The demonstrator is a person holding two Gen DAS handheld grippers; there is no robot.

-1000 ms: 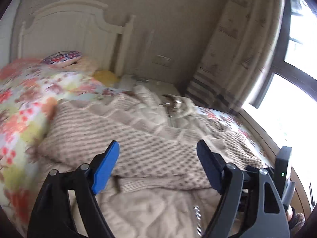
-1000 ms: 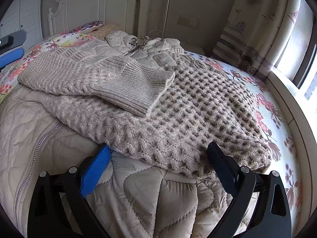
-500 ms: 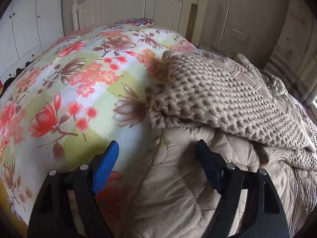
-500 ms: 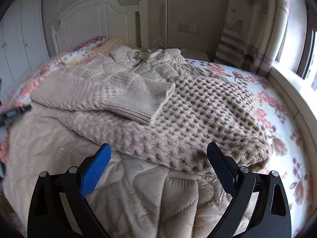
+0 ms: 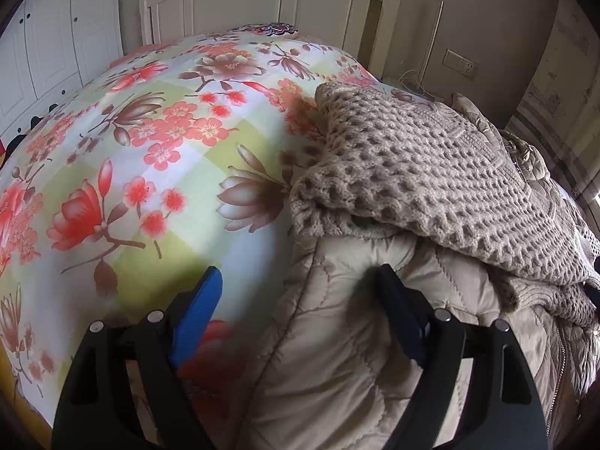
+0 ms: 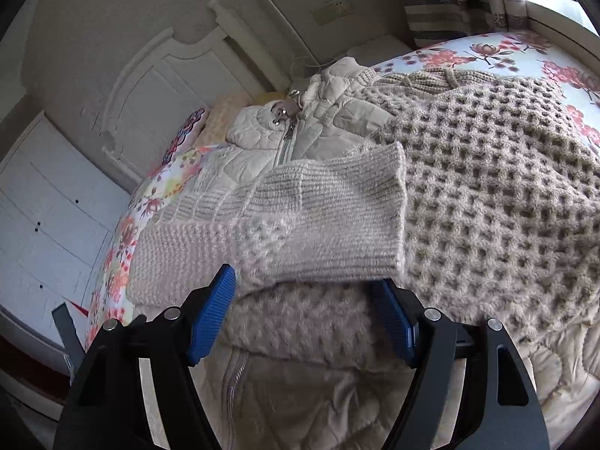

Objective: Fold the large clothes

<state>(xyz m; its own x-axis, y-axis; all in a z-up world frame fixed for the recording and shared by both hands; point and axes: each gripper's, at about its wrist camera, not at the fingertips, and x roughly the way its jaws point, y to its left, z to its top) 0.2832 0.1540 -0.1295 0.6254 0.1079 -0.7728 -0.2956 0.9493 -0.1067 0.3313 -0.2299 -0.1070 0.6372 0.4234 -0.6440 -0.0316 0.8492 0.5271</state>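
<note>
This is a bedroom in a home. A bed (image 5: 157, 157) with a flowered cover fills the room beyond the left hand-held gripper (image 5: 296, 315), with a white carved headboard (image 5: 285, 3) at its far end and white cupboard doors (image 5: 52, 37) off to that gripper's left. A wall socket (image 6: 332, 10) and a striped curtain (image 6: 446, 0) by a bright window lie far ahead of the right hand-held gripper (image 6: 307, 322).

No readable text

Neither wrist view shows any legible word, label, brand or number on the clothes, the bedding or the walls.
</note>
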